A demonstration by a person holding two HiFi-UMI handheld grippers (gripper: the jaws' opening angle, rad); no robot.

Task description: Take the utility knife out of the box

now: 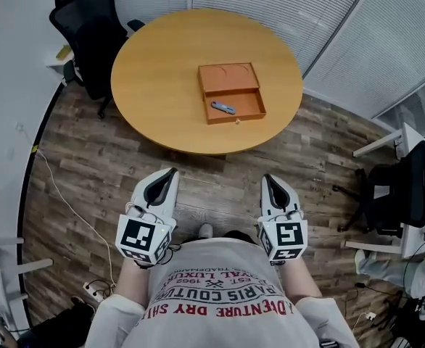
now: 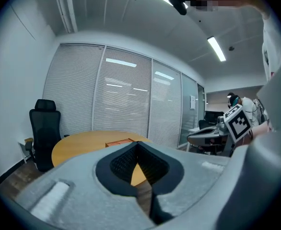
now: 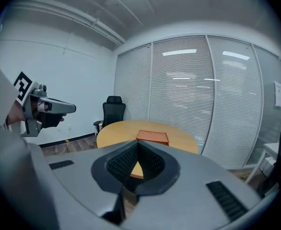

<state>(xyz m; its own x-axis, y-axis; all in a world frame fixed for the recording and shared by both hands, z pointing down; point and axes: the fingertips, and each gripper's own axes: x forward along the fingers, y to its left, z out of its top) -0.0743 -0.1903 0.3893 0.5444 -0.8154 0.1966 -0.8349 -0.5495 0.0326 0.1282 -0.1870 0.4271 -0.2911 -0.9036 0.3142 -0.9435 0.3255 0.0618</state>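
**Approach stage: both tools closed and empty, knife lies in the open box**

The round wooden table (image 1: 162,85) fills the upper centre of the head view, standing on a plank floor (image 1: 89,187). A black office chair (image 1: 96,35) stands at the table's upper left edge. The orange box (image 1: 249,106) sits on the table right of centre, with its lid (image 1: 229,78) folded back and lying flat towards the top of the frame.

The left gripper (image 1: 170,172) and the right gripper (image 1: 269,177) are at lower centre, side by side over the floor. Both are well apart from the table and point towards it. Each gripper's own view shows its jaws brought together at the tips with nothing between them.

The utility knife (image 1: 223,107) lies in the box's tray, towards the tray's left side, at a slant. It appears to be the only item inside.

Assessment: the task has not yet started in earnest, and the step in hand is the approach to the table.

To do it well, the person should:
- Bring both grippers in over the near edge of the table.
- Part one gripper's jaws before they enter the tray.
- Turn that gripper so its jaws close across the knife's narrow body rather than along its length.
- Rest the other gripper against the box wall so that the light box does not slide or lift with the knife.

Risk: the low tray wall may obstruct a shallow approach, so a steeper descent is advisable.
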